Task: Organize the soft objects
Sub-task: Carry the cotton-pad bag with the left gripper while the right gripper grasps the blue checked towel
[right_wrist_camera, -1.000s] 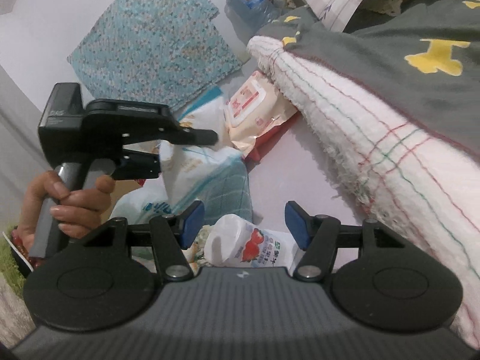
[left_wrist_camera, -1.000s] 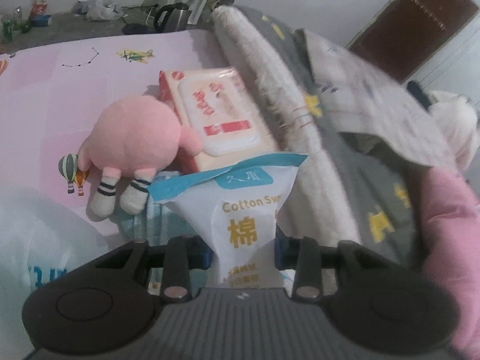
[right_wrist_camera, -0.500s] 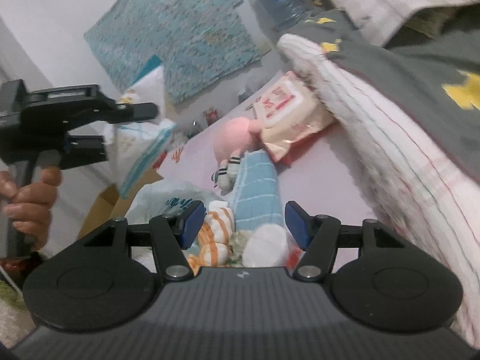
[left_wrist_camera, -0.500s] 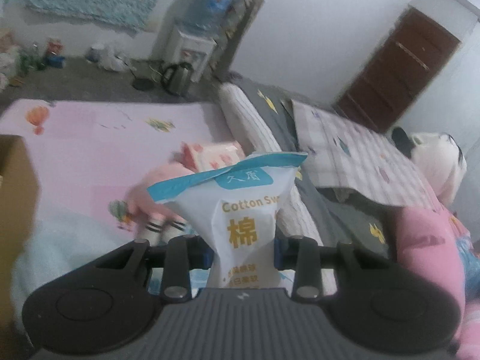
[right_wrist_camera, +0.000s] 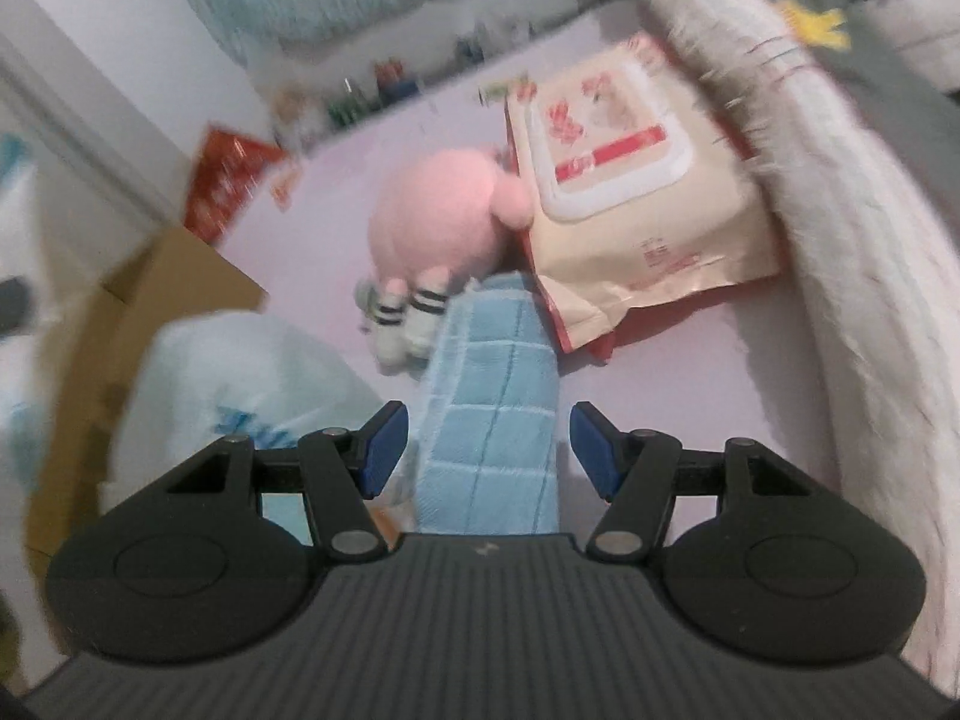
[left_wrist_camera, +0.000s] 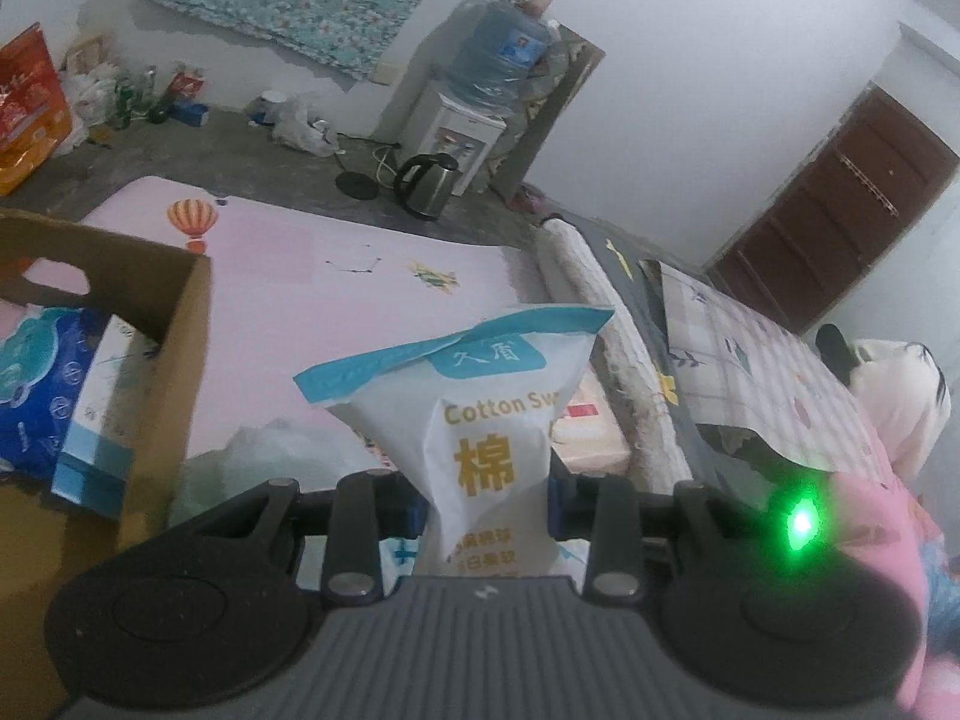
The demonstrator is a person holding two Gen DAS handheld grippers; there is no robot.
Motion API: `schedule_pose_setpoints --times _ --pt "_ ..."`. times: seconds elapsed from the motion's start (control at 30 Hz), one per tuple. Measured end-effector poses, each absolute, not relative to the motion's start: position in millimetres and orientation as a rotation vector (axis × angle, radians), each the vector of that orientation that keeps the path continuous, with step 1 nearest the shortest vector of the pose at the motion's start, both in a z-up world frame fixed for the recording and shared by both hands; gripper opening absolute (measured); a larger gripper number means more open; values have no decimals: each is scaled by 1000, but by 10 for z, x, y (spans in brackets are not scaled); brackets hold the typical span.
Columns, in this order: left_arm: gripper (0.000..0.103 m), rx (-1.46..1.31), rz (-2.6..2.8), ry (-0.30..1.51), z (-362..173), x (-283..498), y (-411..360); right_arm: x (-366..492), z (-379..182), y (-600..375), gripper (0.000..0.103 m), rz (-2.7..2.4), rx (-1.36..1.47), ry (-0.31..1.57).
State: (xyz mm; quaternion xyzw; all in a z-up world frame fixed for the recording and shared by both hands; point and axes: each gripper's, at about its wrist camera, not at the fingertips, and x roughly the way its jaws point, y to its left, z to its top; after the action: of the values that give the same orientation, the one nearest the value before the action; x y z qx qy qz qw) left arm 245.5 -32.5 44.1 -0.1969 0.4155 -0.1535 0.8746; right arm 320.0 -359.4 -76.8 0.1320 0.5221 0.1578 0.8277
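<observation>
In the left wrist view my left gripper (left_wrist_camera: 486,510) is shut on a white and blue cotton swab packet (left_wrist_camera: 480,420), held up above the pink sheet (left_wrist_camera: 336,300). An open cardboard box (left_wrist_camera: 174,324) stands at the left with blue packs inside. The right wrist view is blurred. My right gripper (right_wrist_camera: 487,447) is open above a rolled light-blue checked towel (right_wrist_camera: 492,396), which lies between the blue pads without touching them. Beyond the towel lie a pink plush toy (right_wrist_camera: 438,222) and a beige wet-wipes pack (right_wrist_camera: 630,192).
A white plastic bag (right_wrist_camera: 240,384) lies left of the towel, beside the cardboard box (right_wrist_camera: 174,276). A folded white and grey blanket (right_wrist_camera: 852,252) borders the right side. On the floor behind stand a kettle (left_wrist_camera: 426,186) and a water dispenser (left_wrist_camera: 468,120).
My left gripper has risen and swung left with the packet, and the cardboard box has come into view. My right gripper has moved across until the blue towel lies between its open fingers.
</observation>
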Motion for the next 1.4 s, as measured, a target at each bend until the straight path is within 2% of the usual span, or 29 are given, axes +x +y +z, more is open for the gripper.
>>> schedule_pose_setpoints --times 0.2,0.33,0.4,0.47,0.57,1.0,1.4 --pt "36 -425 -308 870 371 2474 -187 3347 -926 -3273 60 310 118 1170" --pt "36 -438 -306 878 317 2480 -138 3324 -910 -3138 51 322 66 1169" --pt "36 -445 -303 878 297 2466 -128 3341 -907 -3116 40 329 45 1163" --pt "36 -450 -300 877 282 2457 -111 3307 -891 -3141 25 325 56 1155" --pt "36 -451 -292 873 284 2421 -94 3242 -835 -3215 14 289 80 1120" --pt "35 -439 -290 821 474 2206 -112 2660 -126 -3963 11 144 258 836" --pt "35 -453 -255 653 1154 1518 500 2027 1009 -3855 11 316 324 567"
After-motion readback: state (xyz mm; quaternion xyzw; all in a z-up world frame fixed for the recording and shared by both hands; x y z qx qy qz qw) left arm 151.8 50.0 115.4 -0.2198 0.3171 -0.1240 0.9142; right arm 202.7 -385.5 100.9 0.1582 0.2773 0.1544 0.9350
